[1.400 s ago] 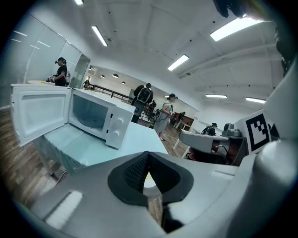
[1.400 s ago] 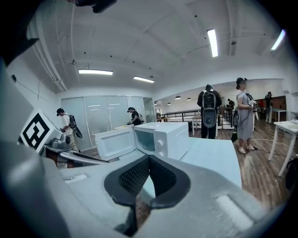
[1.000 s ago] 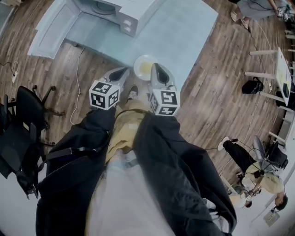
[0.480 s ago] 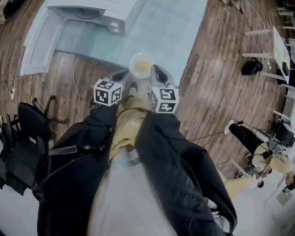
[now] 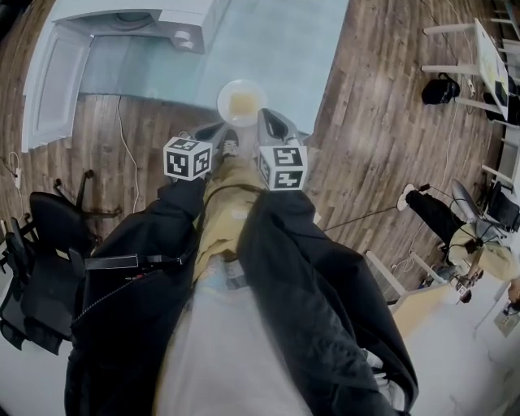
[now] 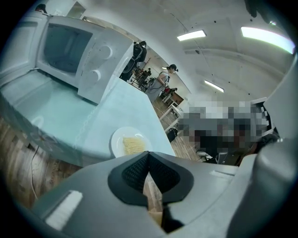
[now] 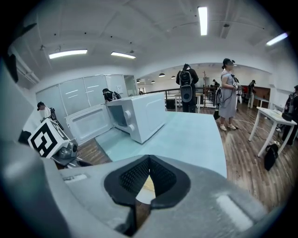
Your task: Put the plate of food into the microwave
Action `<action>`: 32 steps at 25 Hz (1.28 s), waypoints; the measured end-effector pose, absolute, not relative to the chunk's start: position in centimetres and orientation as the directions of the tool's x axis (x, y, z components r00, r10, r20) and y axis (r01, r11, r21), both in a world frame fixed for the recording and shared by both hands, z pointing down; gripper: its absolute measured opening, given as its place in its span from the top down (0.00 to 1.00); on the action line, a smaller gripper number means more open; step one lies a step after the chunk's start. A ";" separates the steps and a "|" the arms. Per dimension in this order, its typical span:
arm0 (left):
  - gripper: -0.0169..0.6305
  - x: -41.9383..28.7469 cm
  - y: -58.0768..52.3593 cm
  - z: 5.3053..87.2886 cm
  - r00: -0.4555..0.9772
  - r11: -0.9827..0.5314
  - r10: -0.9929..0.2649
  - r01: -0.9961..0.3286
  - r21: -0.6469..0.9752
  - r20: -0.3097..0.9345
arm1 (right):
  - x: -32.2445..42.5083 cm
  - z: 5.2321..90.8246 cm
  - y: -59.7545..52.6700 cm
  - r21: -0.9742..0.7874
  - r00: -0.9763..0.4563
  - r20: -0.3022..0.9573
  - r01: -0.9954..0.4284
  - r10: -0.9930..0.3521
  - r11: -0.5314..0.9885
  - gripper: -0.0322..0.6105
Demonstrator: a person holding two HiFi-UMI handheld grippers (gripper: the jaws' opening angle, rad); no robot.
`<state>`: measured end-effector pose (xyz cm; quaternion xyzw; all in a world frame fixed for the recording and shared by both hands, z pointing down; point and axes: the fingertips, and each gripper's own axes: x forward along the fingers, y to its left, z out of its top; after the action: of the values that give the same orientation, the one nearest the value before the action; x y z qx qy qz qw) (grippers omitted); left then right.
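The plate (image 5: 241,102) sits on the table (image 5: 292,49) near its front edge; the microwave (image 5: 138,18) stands behind it, leftward.

Wood-plank floor (image 5: 366,146) all around, a pale blue surface (image 5: 292,57) ahead. Black office chair (image 5: 41,276) off to the left, white table (image 5: 491,53) far right. Overhead, strip lights (image 7: 202,21) glow on a white ceiling (image 7: 153,28); glass partitions (image 7: 84,95) stand at the back.

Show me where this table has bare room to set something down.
The widest bare stretch of the table runs from the microwave to the right edge, beyond the plate. A smaller patch lies in front of the microwave, beside its open door. It is tight only at the near edge, where the plate sits.
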<state>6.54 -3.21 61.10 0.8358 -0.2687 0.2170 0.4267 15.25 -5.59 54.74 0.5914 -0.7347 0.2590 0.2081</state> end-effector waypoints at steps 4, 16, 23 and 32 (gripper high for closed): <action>0.97 6.8 -2.6 62.9 0.763 -0.447 -0.237 -0.635 0.630 0.601 | 15.1 55.9 -5.1 -0.139 -0.226 0.636 -0.974 -0.738 0.179 0.95; 0.93 7.9 -1.8 68.4 0.804 -0.156 -0.224 -0.588 0.794 0.551 | 16.2 57.1 -3.5 -0.131 -0.232 0.683 -0.972 -0.693 0.197 0.95; 0.82 8.8 -1.3 69.9 0.827 -0.045 -0.230 -0.535 0.844 0.512 | 16.9 57.2 -2.5 -0.127 -0.225 0.697 -0.973 -0.681 0.192 0.95; 0.80 9.8 -2.6 71.5 0.849 0.090 -0.301 -0.428 0.899 0.434 | 18.4 57.4 -1.2 -0.109 -0.188 0.709 -0.981 -0.680 0.158 0.95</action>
<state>9.80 -2.63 71.49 0.6731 -0.2708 0.0462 0.6866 18.45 -1.16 57.39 0.5812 -0.7146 0.2888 0.2611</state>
